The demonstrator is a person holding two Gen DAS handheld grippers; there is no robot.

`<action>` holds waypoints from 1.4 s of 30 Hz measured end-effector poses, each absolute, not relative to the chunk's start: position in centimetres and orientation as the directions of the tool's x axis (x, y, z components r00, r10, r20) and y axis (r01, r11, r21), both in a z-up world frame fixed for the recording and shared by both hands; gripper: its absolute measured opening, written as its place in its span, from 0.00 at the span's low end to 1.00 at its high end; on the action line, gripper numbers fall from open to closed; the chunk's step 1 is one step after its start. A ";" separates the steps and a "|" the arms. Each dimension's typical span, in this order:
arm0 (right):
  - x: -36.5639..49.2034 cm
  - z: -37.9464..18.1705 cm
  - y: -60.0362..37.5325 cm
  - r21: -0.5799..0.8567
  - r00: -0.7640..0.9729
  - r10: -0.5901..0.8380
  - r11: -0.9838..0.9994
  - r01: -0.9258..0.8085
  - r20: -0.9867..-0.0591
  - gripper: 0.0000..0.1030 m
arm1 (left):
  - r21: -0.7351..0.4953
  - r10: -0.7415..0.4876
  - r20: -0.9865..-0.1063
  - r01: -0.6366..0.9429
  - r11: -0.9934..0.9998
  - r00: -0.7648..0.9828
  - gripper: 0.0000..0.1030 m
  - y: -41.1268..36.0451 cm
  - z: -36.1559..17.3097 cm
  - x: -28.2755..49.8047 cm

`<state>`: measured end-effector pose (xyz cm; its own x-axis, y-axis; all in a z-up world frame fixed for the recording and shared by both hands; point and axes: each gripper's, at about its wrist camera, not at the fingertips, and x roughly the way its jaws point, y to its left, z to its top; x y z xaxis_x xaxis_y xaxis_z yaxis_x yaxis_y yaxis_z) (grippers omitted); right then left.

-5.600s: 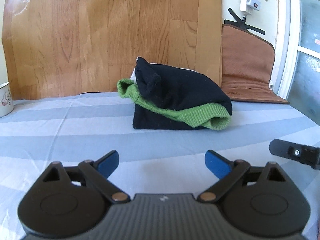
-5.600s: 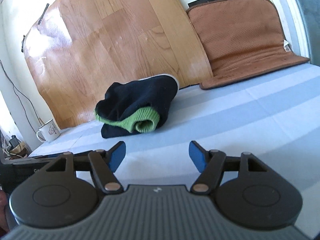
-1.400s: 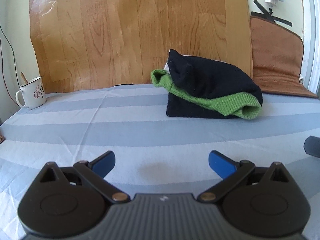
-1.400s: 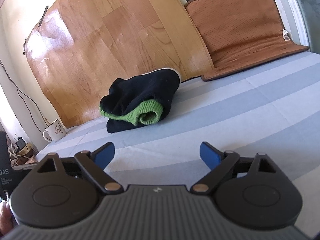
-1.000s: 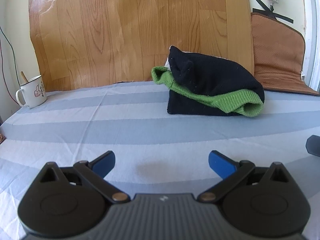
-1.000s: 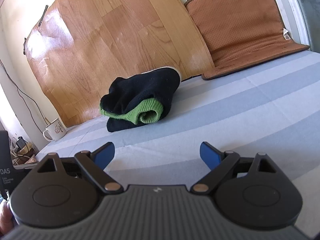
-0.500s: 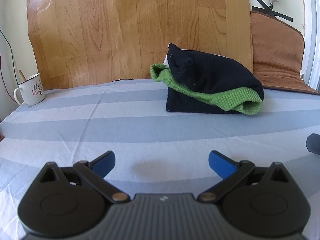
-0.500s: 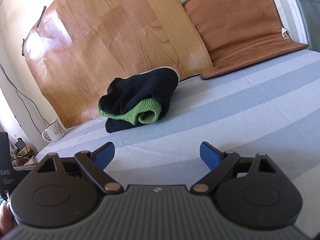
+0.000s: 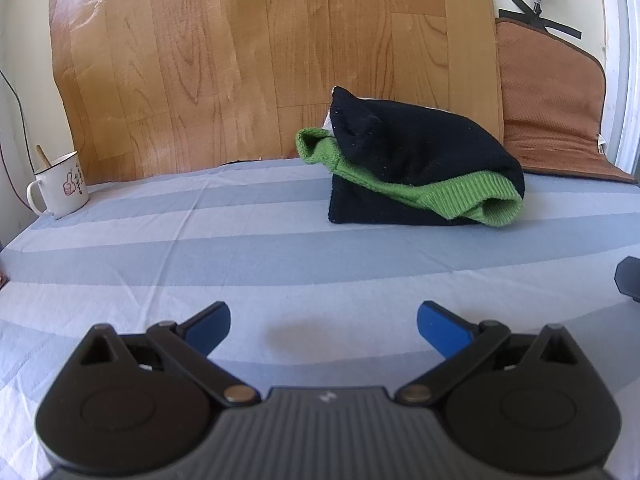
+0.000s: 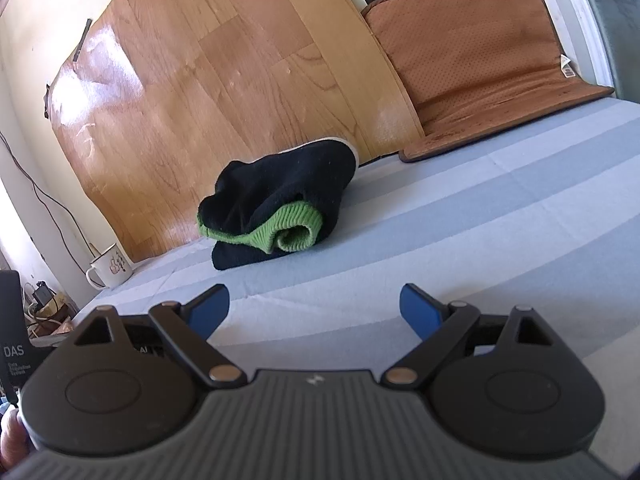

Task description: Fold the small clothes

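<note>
The sweater (image 9: 424, 172) lay bundled on the bed (image 9: 248, 256), well ahead of both grippers, its long axis crosswise. Left gripper (image 9: 323, 322) and right gripper (image 10: 314, 306) gaped empty, about equally distant.

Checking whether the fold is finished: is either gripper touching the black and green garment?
Apart. Both wrist views show striped sheet between the open left gripper, right gripper and garment.

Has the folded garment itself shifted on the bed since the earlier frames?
No. The garment keeps its shape and its spot before the wood panel, beside the brown mat; only the cameras shifted.
</note>
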<state>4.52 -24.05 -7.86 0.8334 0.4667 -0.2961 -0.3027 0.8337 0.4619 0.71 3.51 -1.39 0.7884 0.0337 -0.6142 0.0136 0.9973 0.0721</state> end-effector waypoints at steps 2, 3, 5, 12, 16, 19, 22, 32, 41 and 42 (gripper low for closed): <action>4.5 -7.8 -24.1 0.463 0.833 0.467 0.833 -0.302 -0.296 0.91 | 0.075 0.033 -0.613 0.017 0.997 0.790 1.00 3.5 -1.4 0.7; 4.5 -7.8 -24.0 0.463 0.833 0.467 0.833 -0.302 -0.296 0.91 | 0.076 0.032 -0.612 0.019 0.997 0.790 1.00 3.5 -1.4 0.7; 4.5 -7.8 -24.0 0.463 0.834 0.467 0.833 -0.302 -0.296 0.91 | 0.079 0.030 -0.610 0.023 0.997 0.792 1.00 3.4 -1.3 0.7; 4.6 -7.9 -24.1 0.464 0.833 0.467 0.833 -0.303 -0.295 0.91 | 0.092 0.026 -0.601 0.037 0.995 0.798 1.00 3.2 -1.3 0.5; 4.6 -7.8 -24.1 0.464 0.833 0.467 0.832 -0.302 -0.296 0.91 | 0.096 0.026 -0.599 0.040 0.995 0.800 1.00 3.0 -1.3 0.5; 4.6 -7.8 -24.1 0.464 0.833 0.467 0.833 -0.302 -0.296 0.91 | 0.099 0.025 -0.597 0.042 0.994 0.802 1.00 3.0 -1.3 0.5; 4.6 -7.8 -24.1 0.465 0.833 0.467 0.832 -0.302 -0.296 0.91 | 0.104 0.024 -0.594 0.048 0.993 0.804 1.00 2.8 -1.3 0.4; 4.6 -7.8 -24.1 0.465 0.833 0.467 0.832 -0.302 -0.295 0.91 | 0.120 0.023 -0.590 0.059 0.991 0.807 1.00 2.5 -1.3 0.3; 4.5 -7.7 -24.1 0.470 0.835 0.466 0.831 -0.298 -0.293 0.91 | 0.134 0.033 -0.592 0.058 0.989 0.805 1.00 2.4 -1.4 0.2; 4.5 -7.7 -24.2 0.471 0.835 0.466 0.830 -0.298 -0.292 0.91 | 0.135 0.034 -0.593 0.058 0.989 0.805 1.00 2.4 -1.4 0.2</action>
<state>4.52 -24.16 -7.72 0.8351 0.4660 -0.2925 -0.2981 0.8300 0.4714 0.17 2.40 -1.40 0.8048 0.0338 -0.5926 0.0579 0.9891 0.1351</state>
